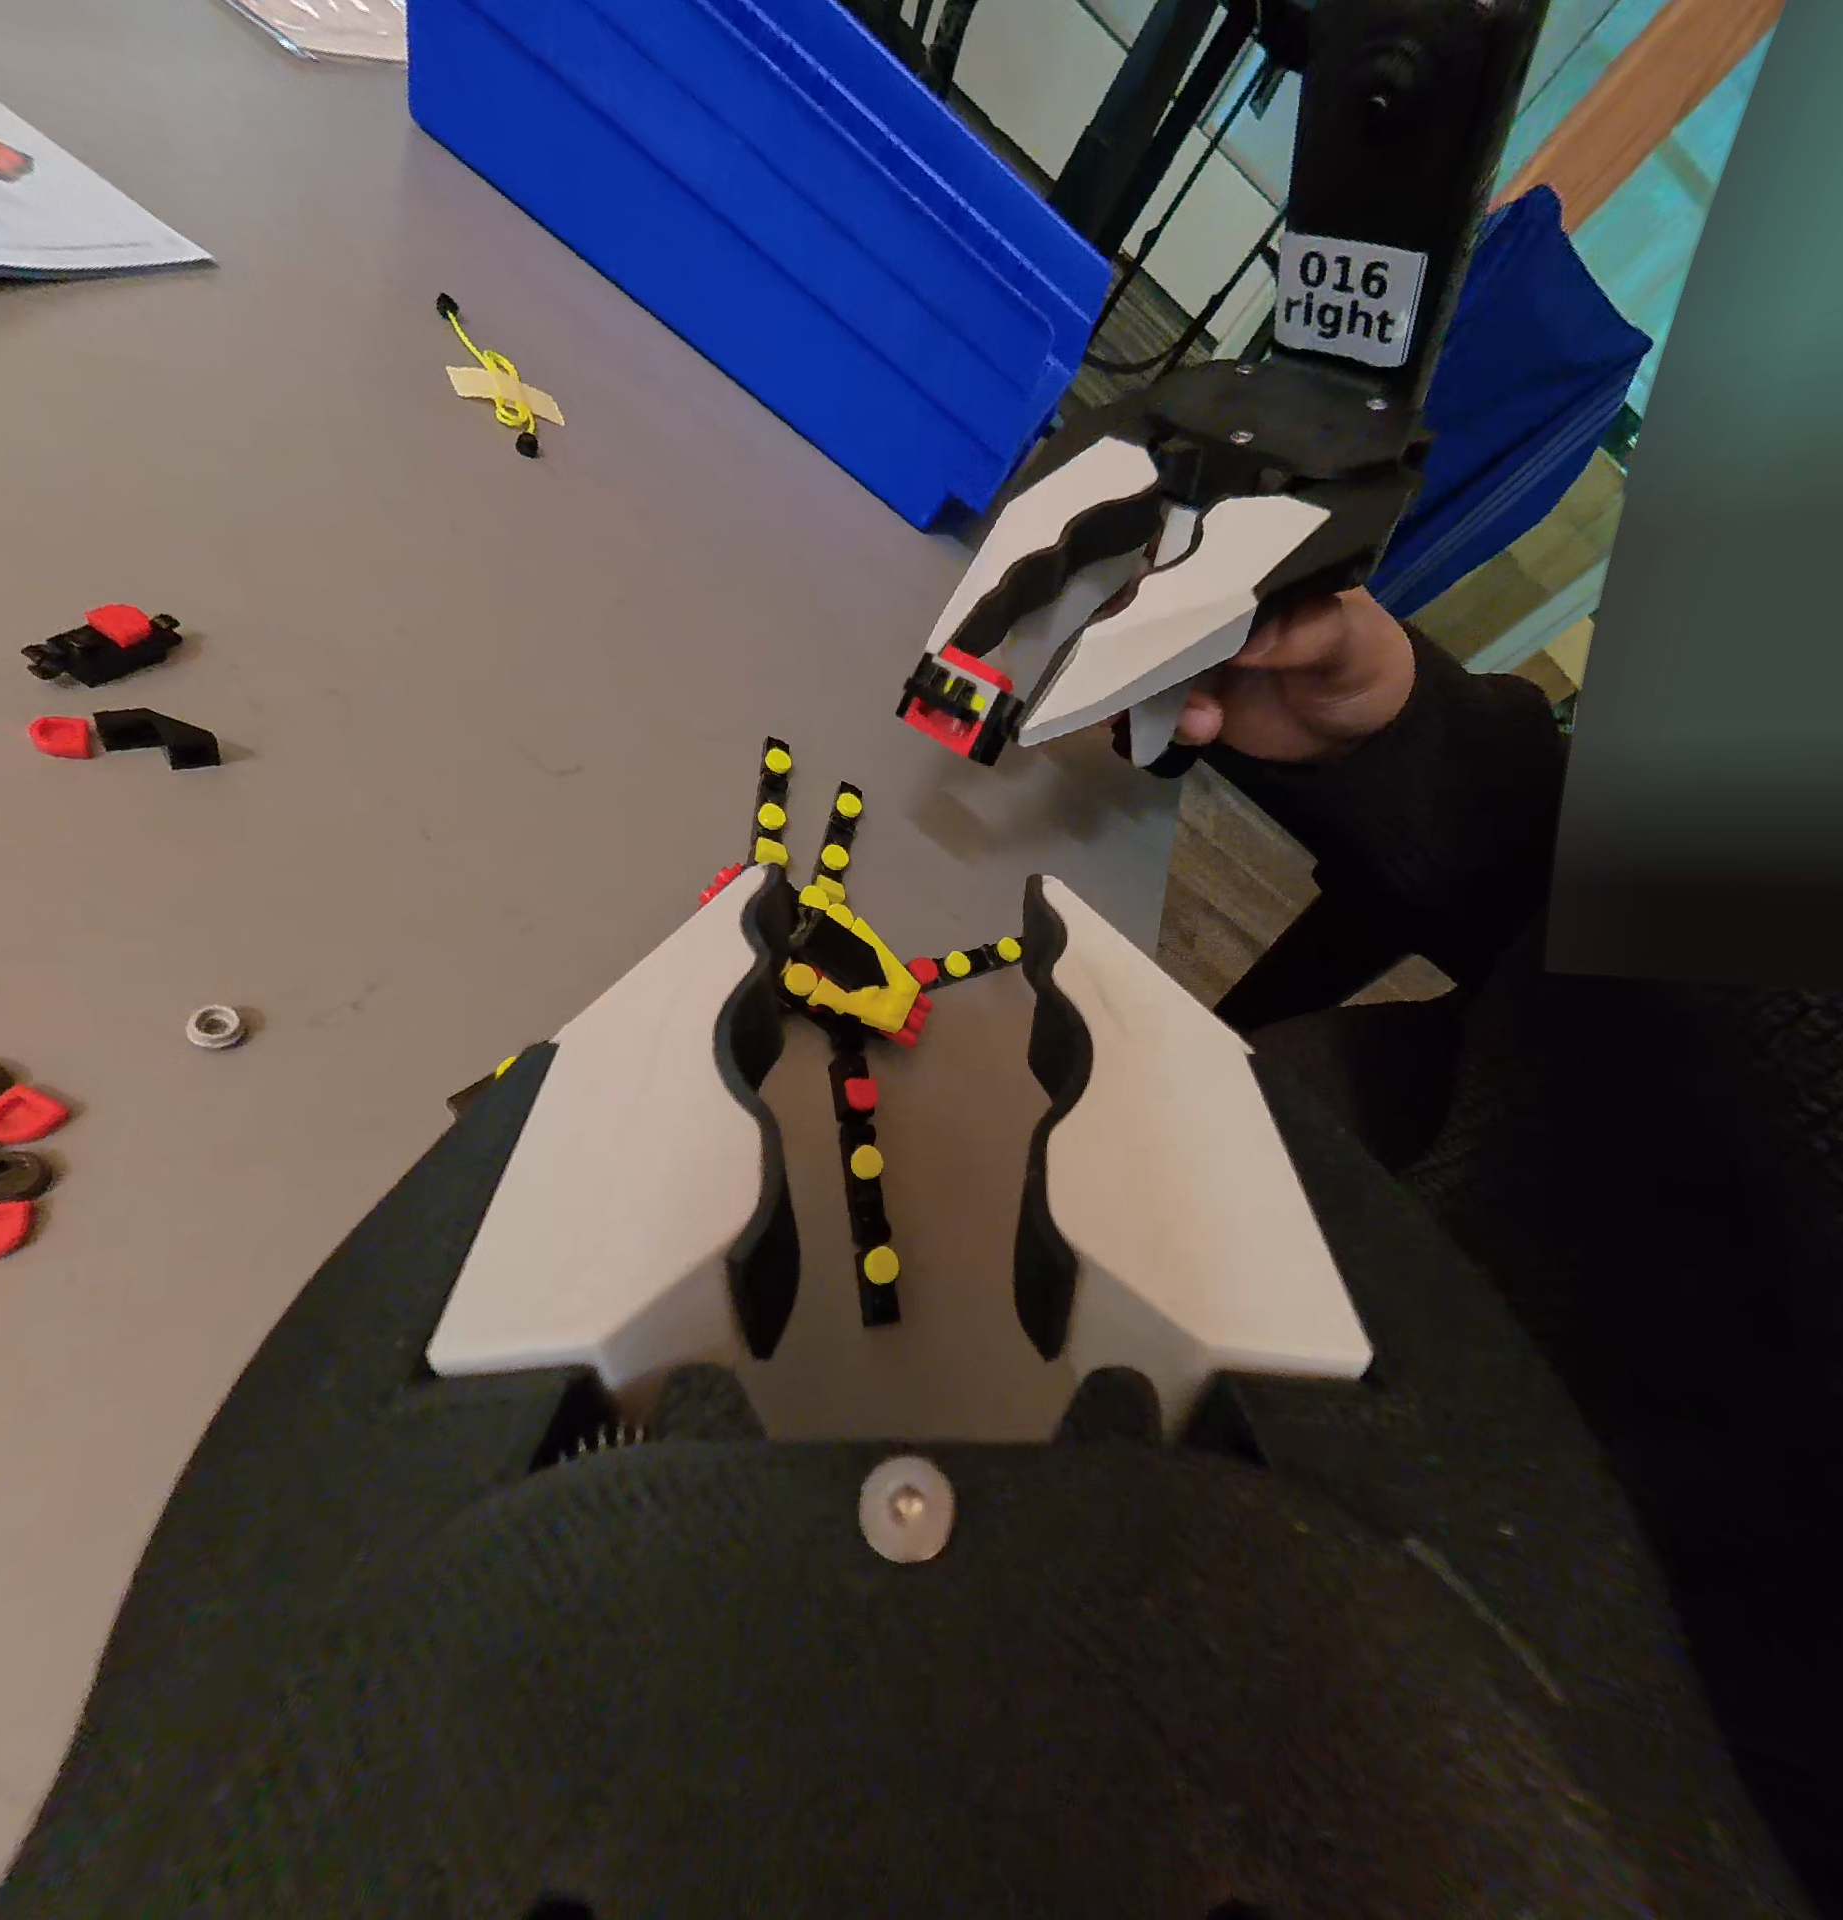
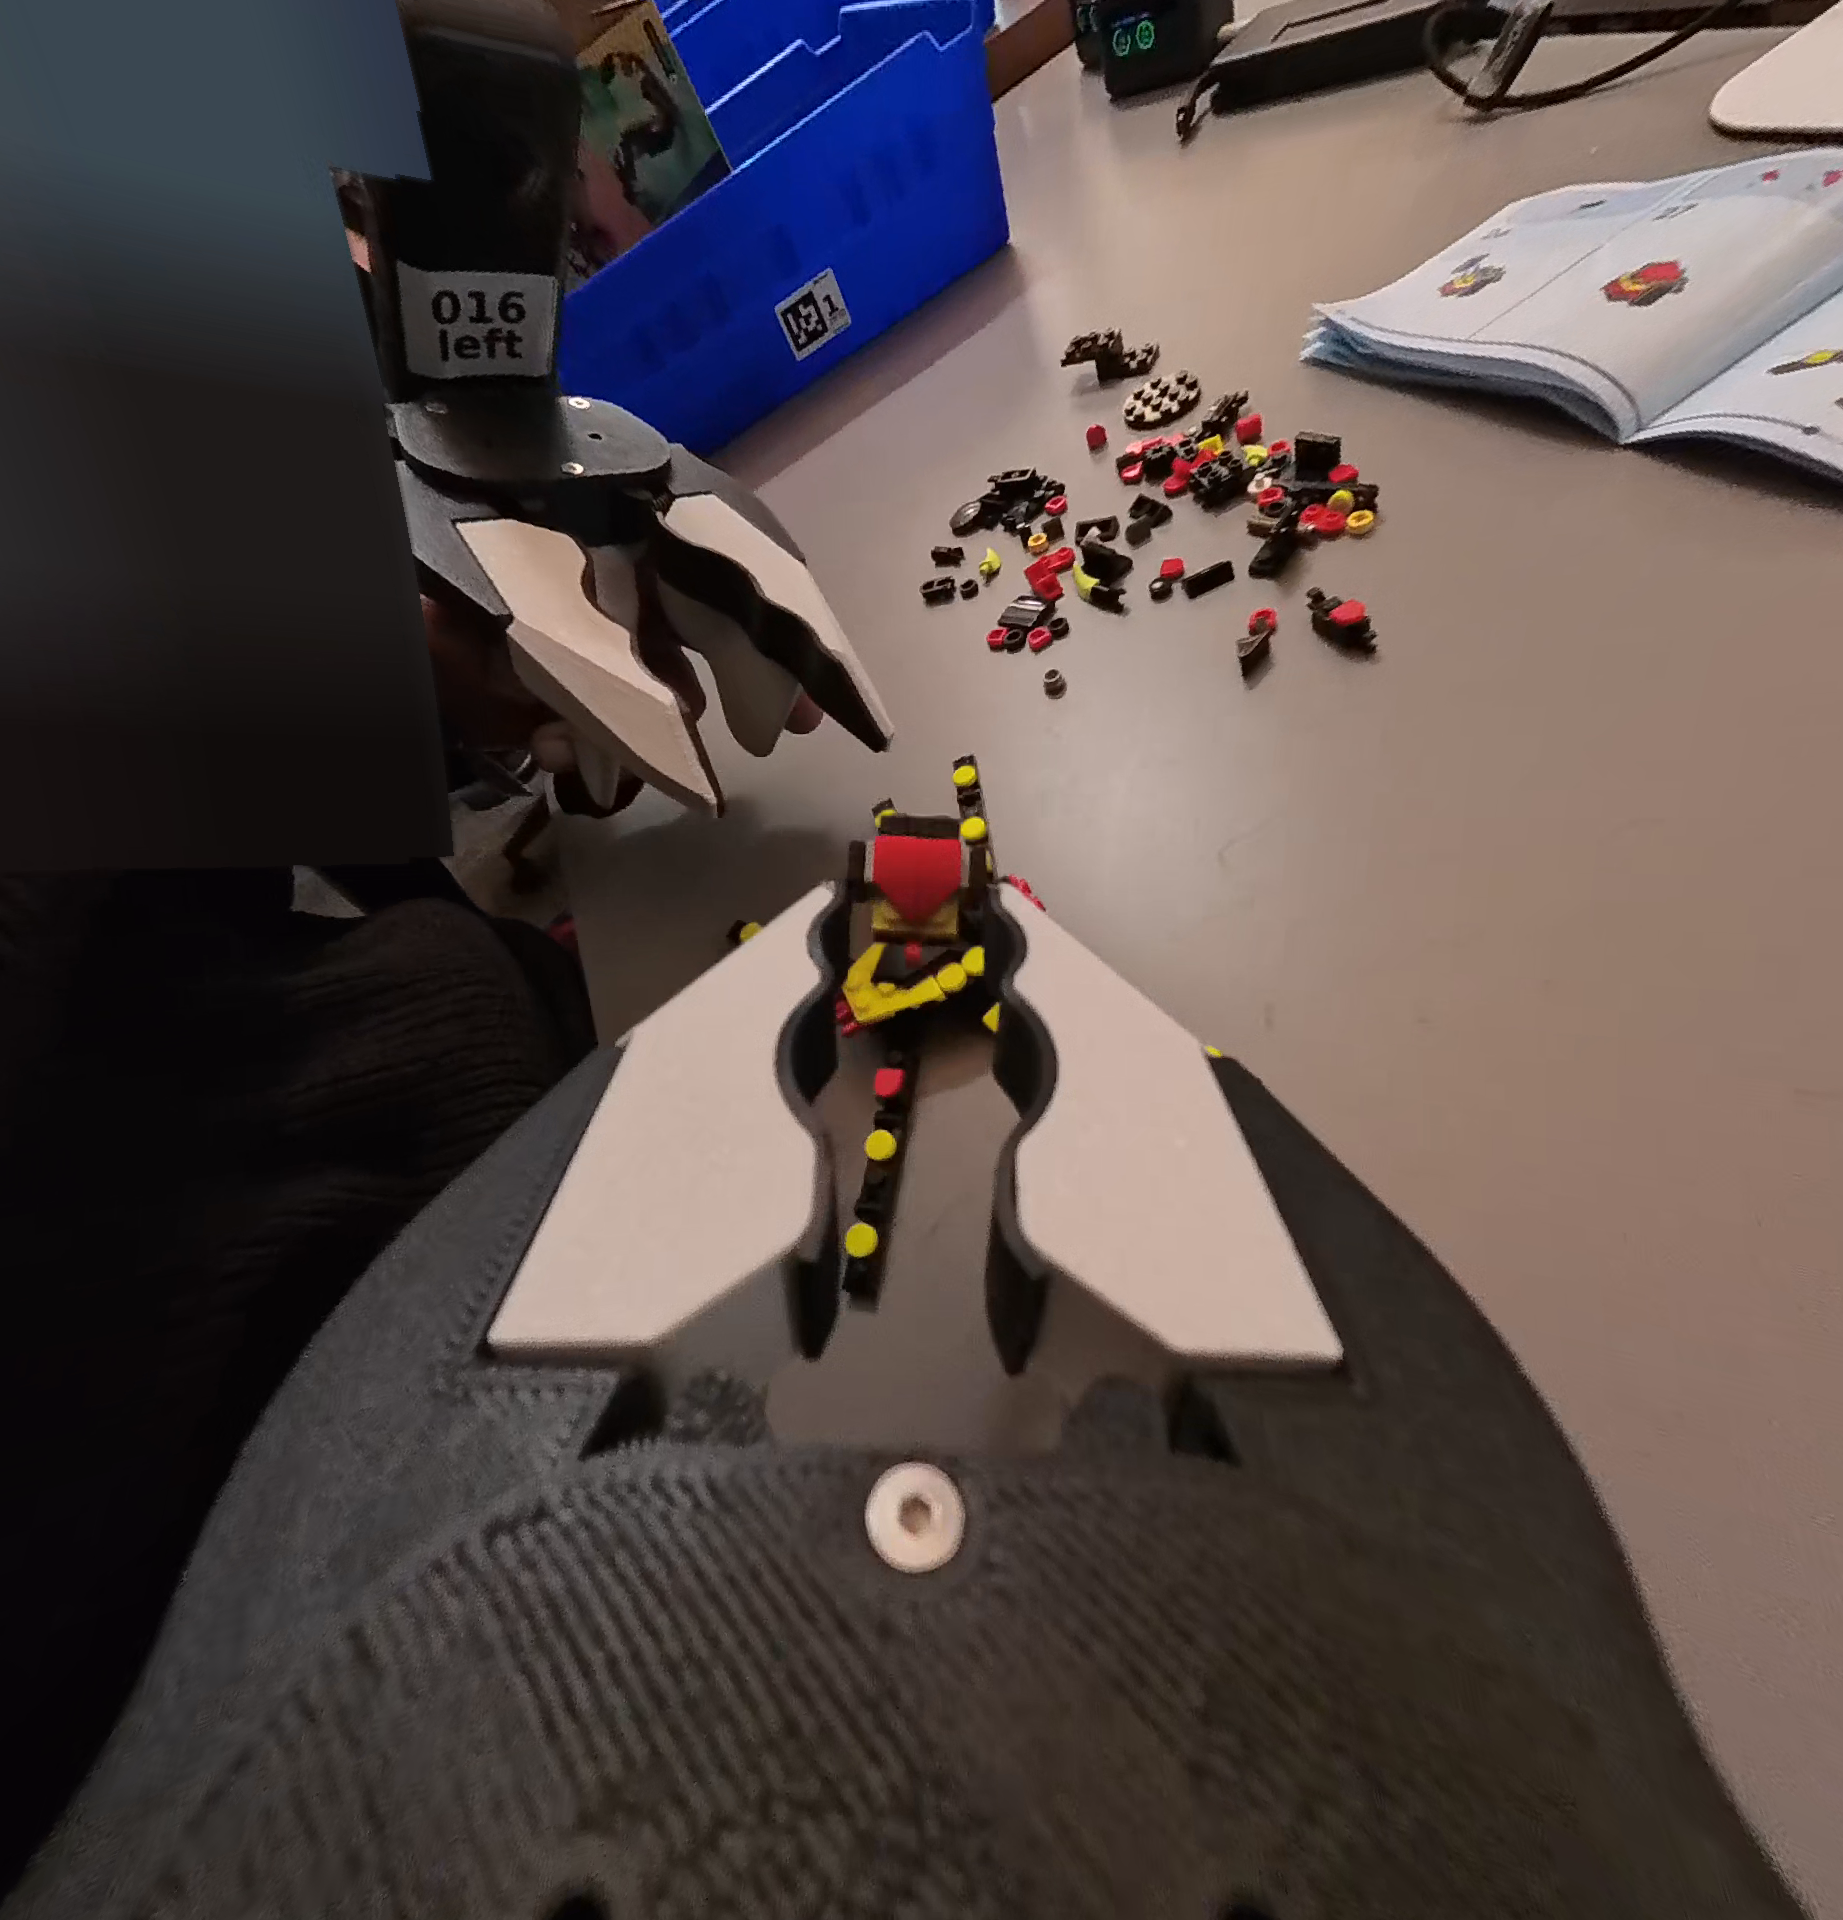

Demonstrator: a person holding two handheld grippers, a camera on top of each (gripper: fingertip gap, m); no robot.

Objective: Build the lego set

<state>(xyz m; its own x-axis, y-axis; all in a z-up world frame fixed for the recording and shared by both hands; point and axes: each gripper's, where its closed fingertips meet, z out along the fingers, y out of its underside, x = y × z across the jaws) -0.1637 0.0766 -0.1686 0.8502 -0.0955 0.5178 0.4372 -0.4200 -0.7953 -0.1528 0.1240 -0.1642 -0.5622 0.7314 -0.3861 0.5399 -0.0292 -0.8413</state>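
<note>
- The left gripper (image 1: pixel 901 904) has its jaws spread apart and grasps nothing; it hovers over the spider-like model (image 1: pixel 849 977), which lies flat on the grey table (image 1: pixel 481 644) near its edge, with black legs dotted with yellow studs.
- The right gripper (image 2: pixel 917 909) is clenched on a small red-and-black block (image 2: pixel 915 873), held above the model (image 2: pixel 901 997).
- Each gripper carries a white sticker (image 1: pixel 1348 301) with printed writing on its black stem; the other one (image 2: pixel 477 325) shows in the right wrist view.
- A blue bin (image 2: pixel 844 208) stands at the back of the table, bearing a square coded tag (image 2: pixel 813 314); a printed box (image 2: pixel 642 135) stands inside it.
- An open instruction booklet (image 2: pixel 1623 301) lies on the right, well apart from the model.
- A pile of loose pieces (image 2: pixel 1177 509) in black, red and yellow lies between the bin and the booklet.
- A yellow cord (image 1: pixel 496 379) is taped to the table.
</note>
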